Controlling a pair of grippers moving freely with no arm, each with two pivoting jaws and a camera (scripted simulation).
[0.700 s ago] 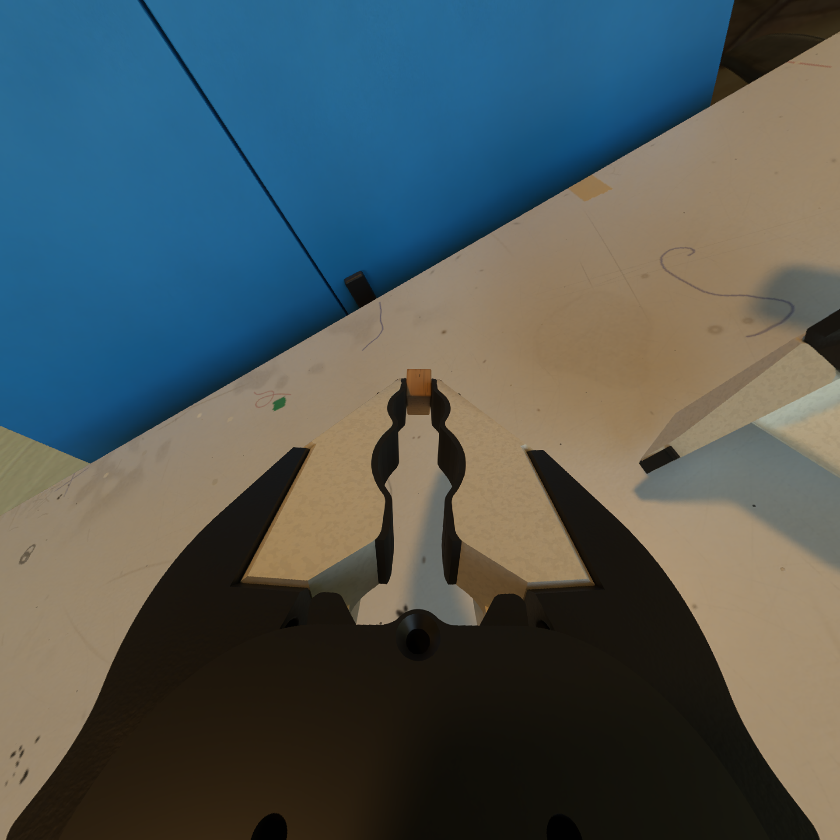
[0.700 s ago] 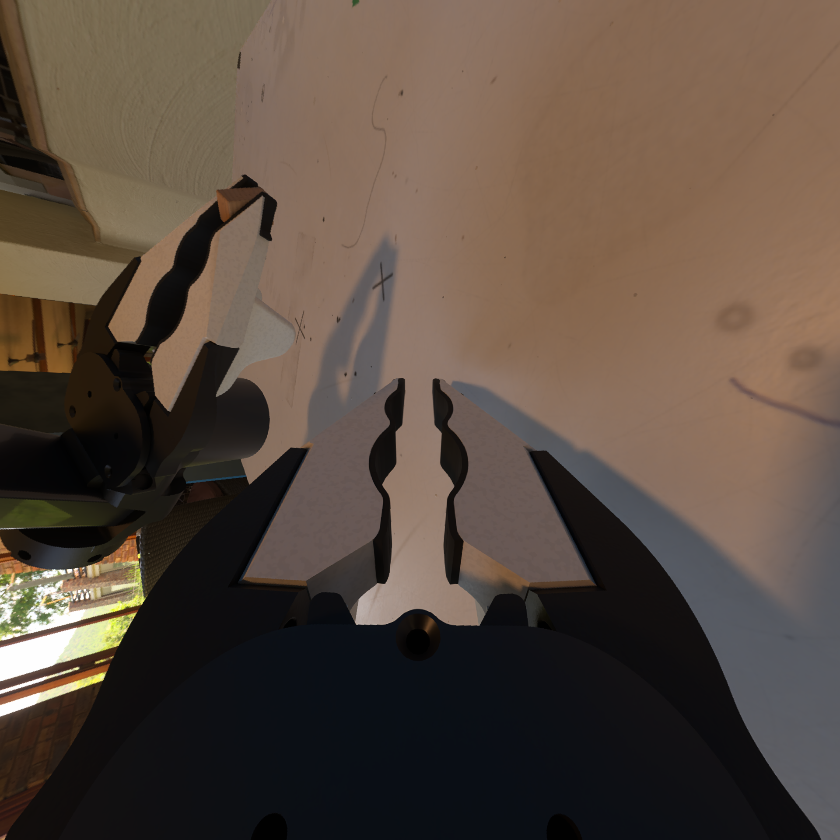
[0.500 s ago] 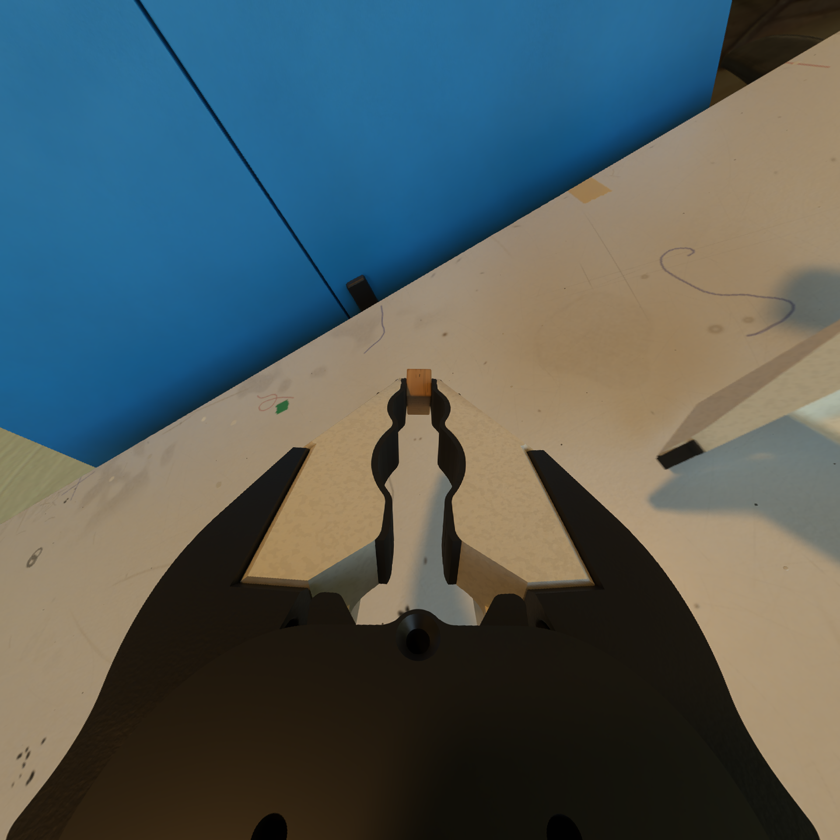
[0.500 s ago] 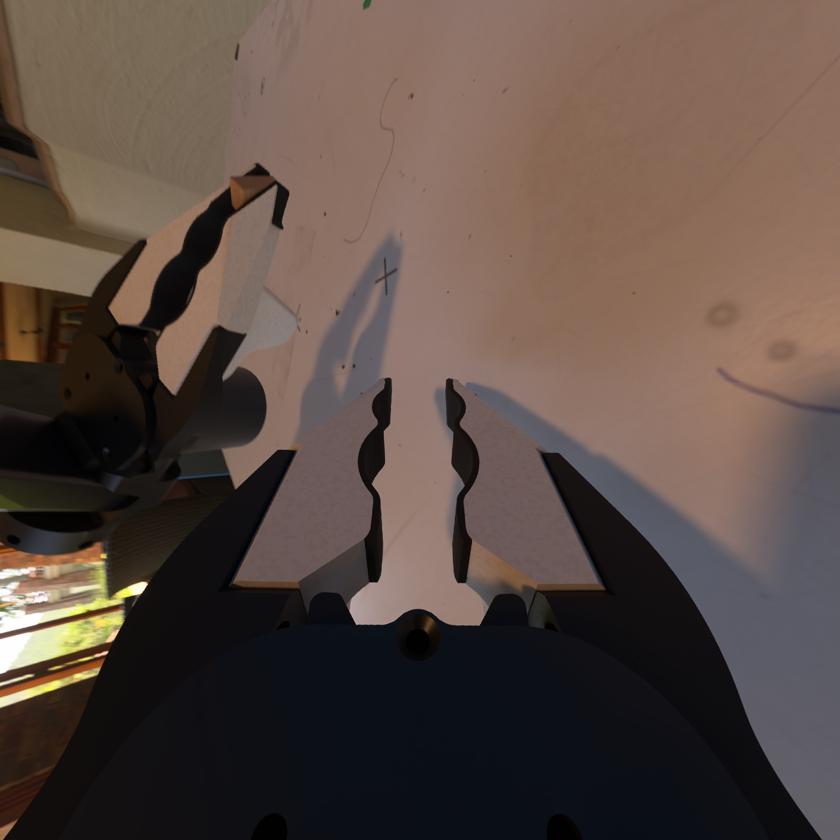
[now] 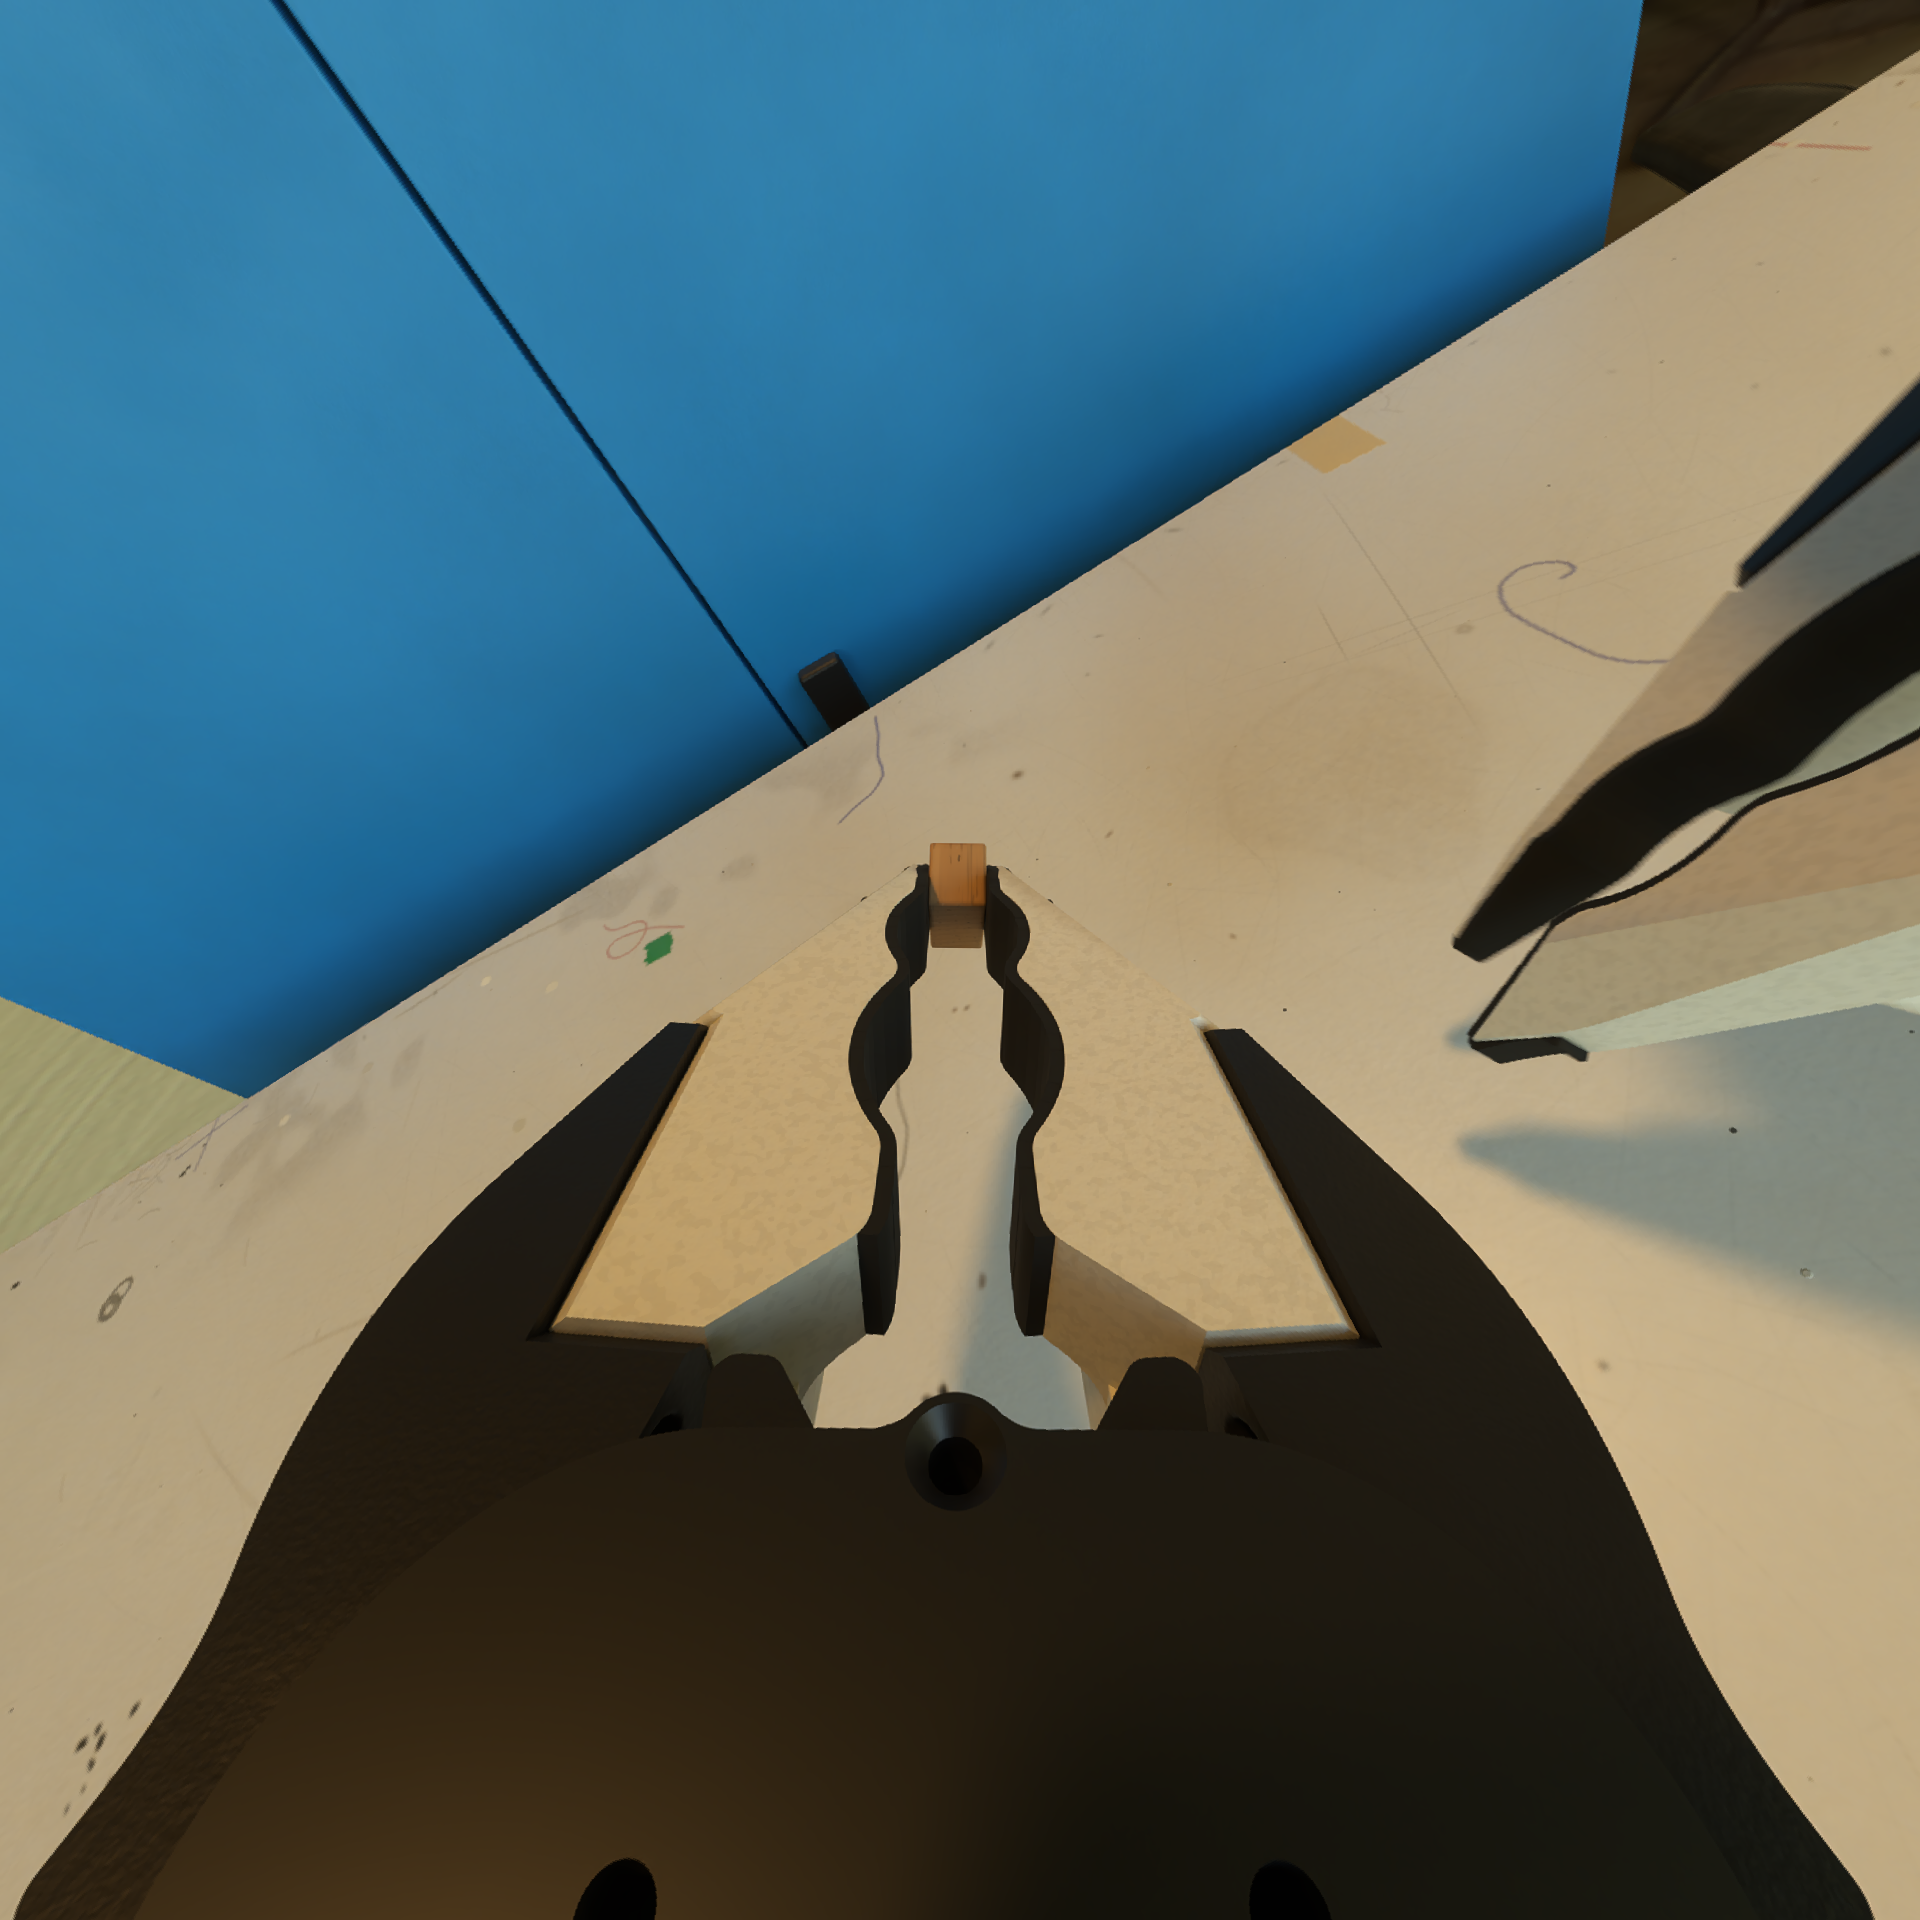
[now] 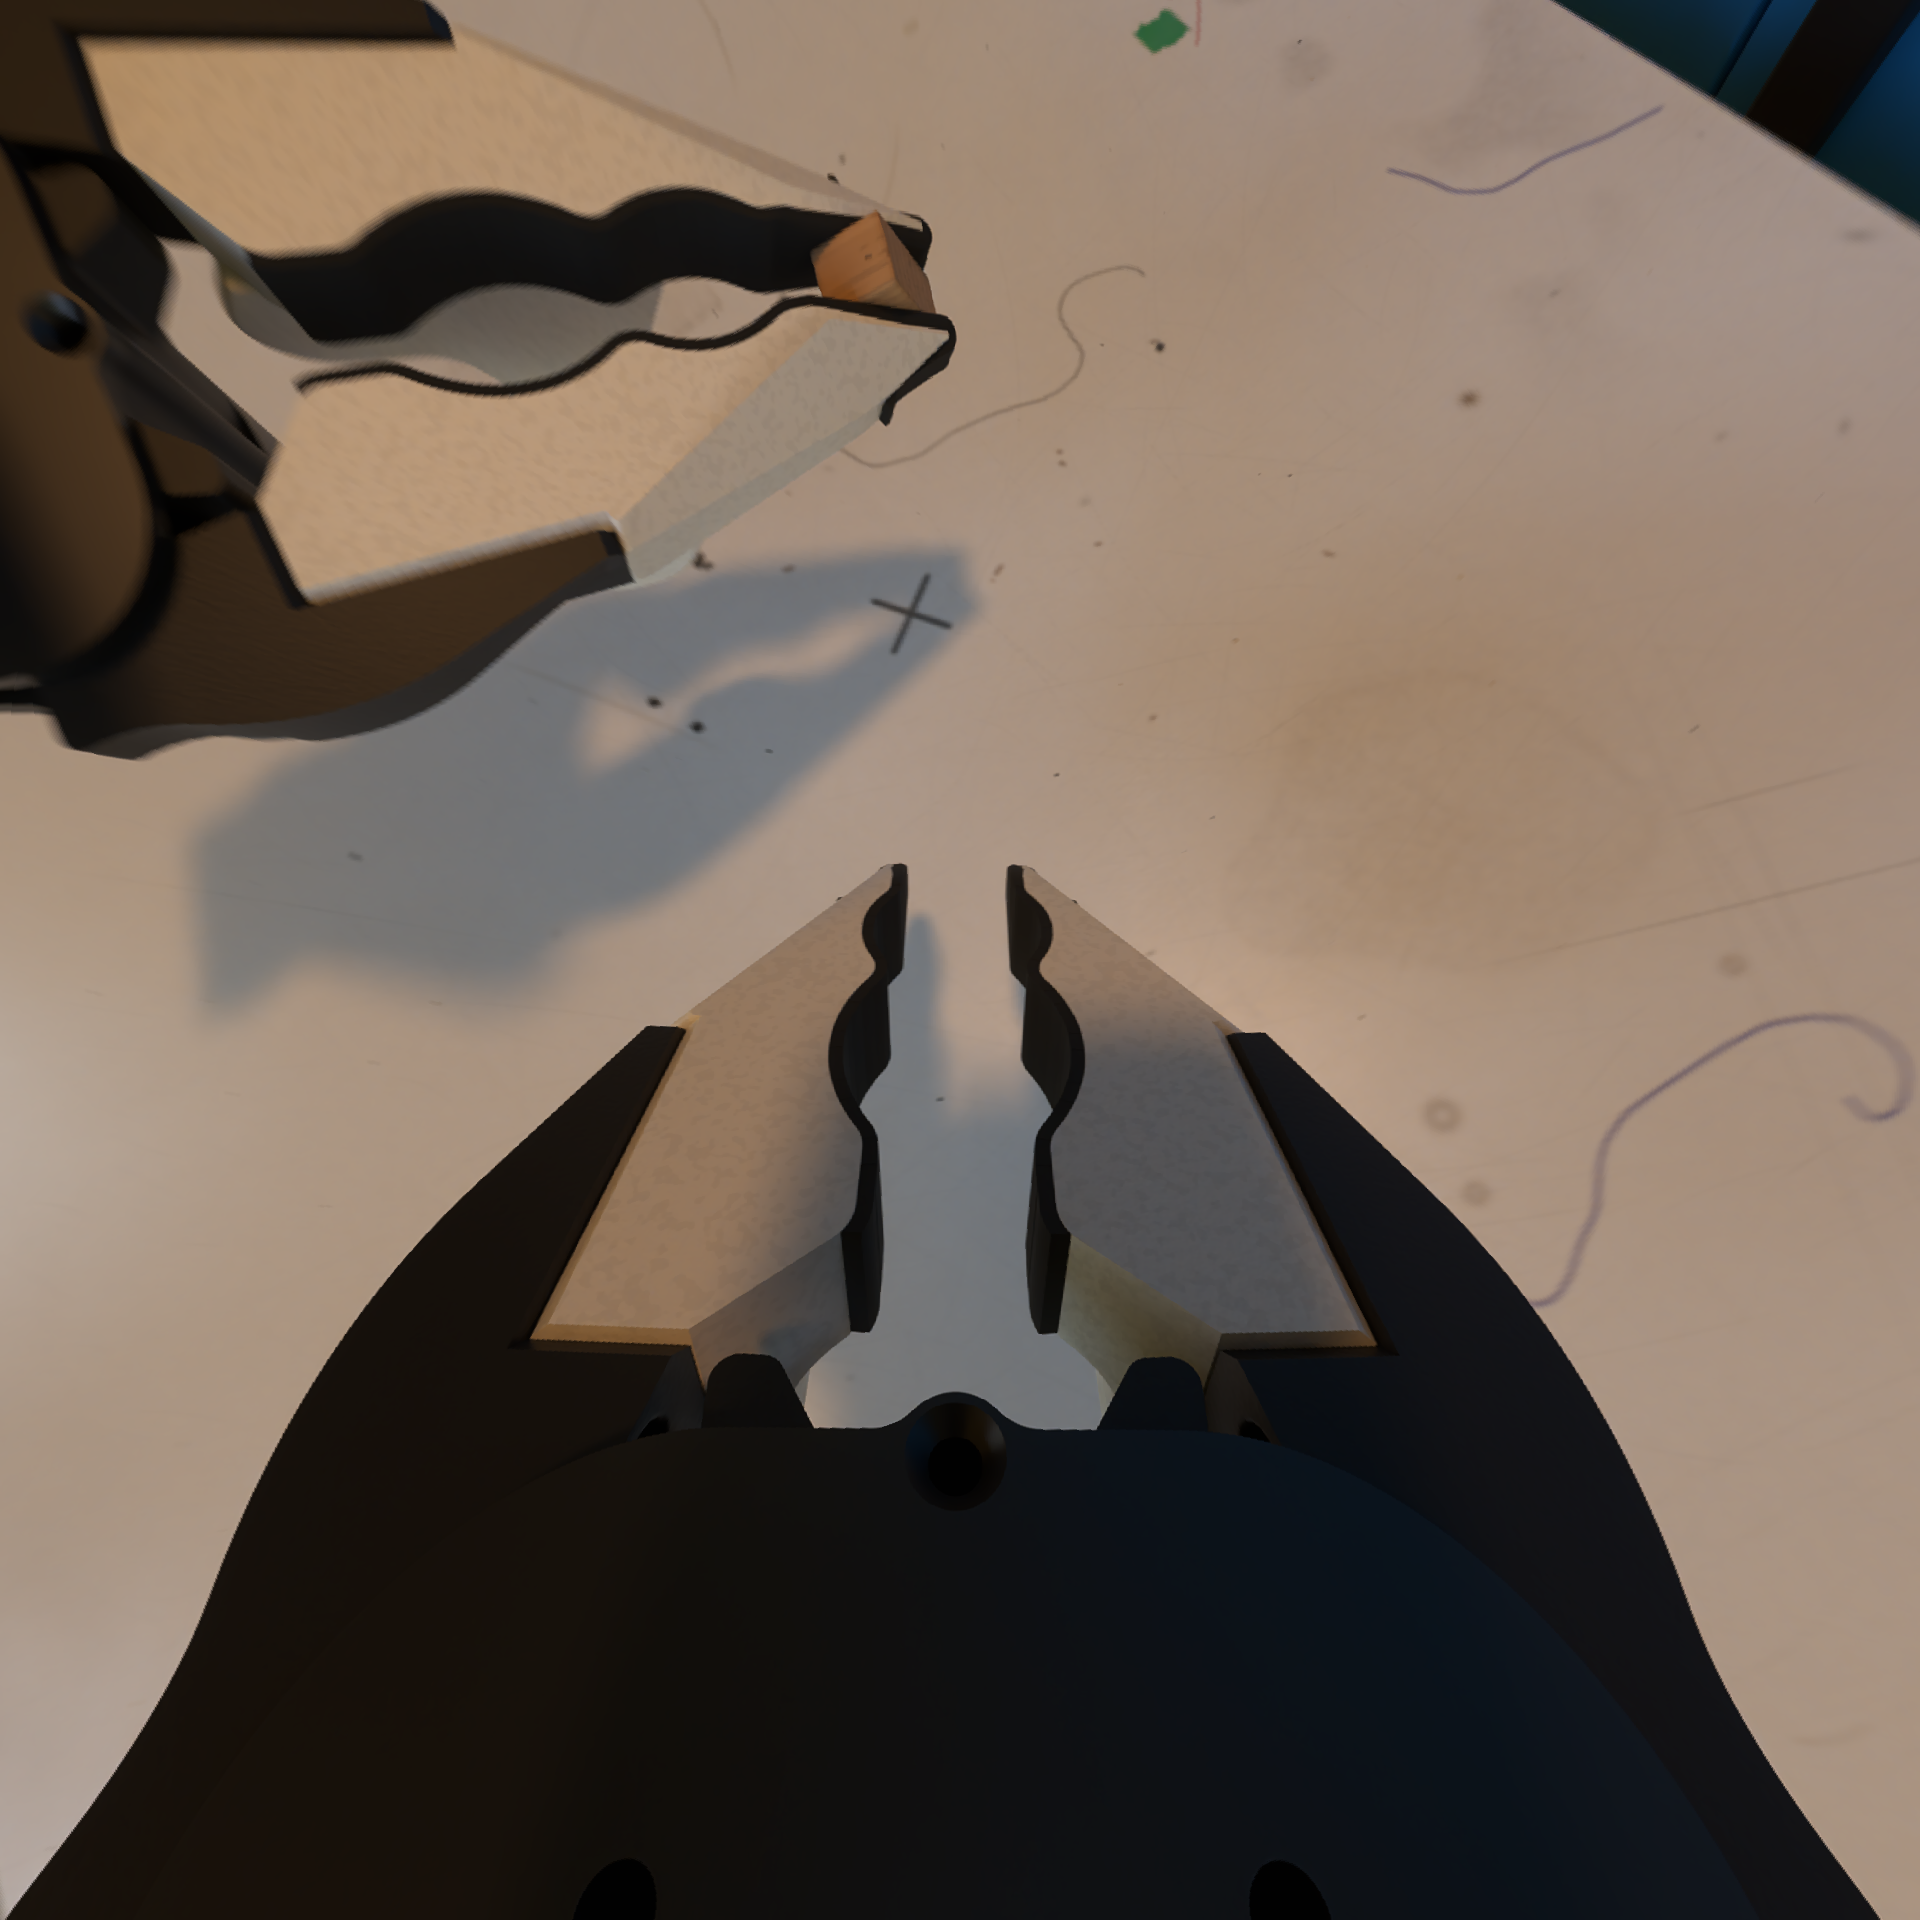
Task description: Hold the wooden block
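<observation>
A: The fingers (image 5: 727, 1164) of the left gripper (image 5: 957, 883) were pinched on the wooden block (image 5: 957, 875), caught right at their tips with only its far end showing past them. What about the other 1?

B: The right gripper (image 6: 956, 883) carried nothing. Its 2 fingers (image 6: 1143, 1153) stood a little apart, with bare counter (image 6: 1455, 644) visible through the gap.

A: So how far along did the job look?

B: I judged the hold itself done. In the right wrist view the block (image 6: 871, 265) sat clear of the counter, its holder throwing a shadow (image 6: 582, 790) below, well apart from the tips. What was left, as far as I could tell, was simply keeping the grip steady.

A: And the surfaces, nearest first?

B: Matte black bodies up close, then pale speckled finger plates edged with wavy black pads. The block was small and squarish, with warm orange-brown grain.

A: Farther out?

B: The counter was a worn cream sheet, stained and scribbled with thin pen lines, a small cross (image 6: 910, 615) and a green fleck (image 5: 659, 948). Beyond its edge rose a smooth blue panel (image 5: 727, 312) split by 1 dark seam.
</observation>
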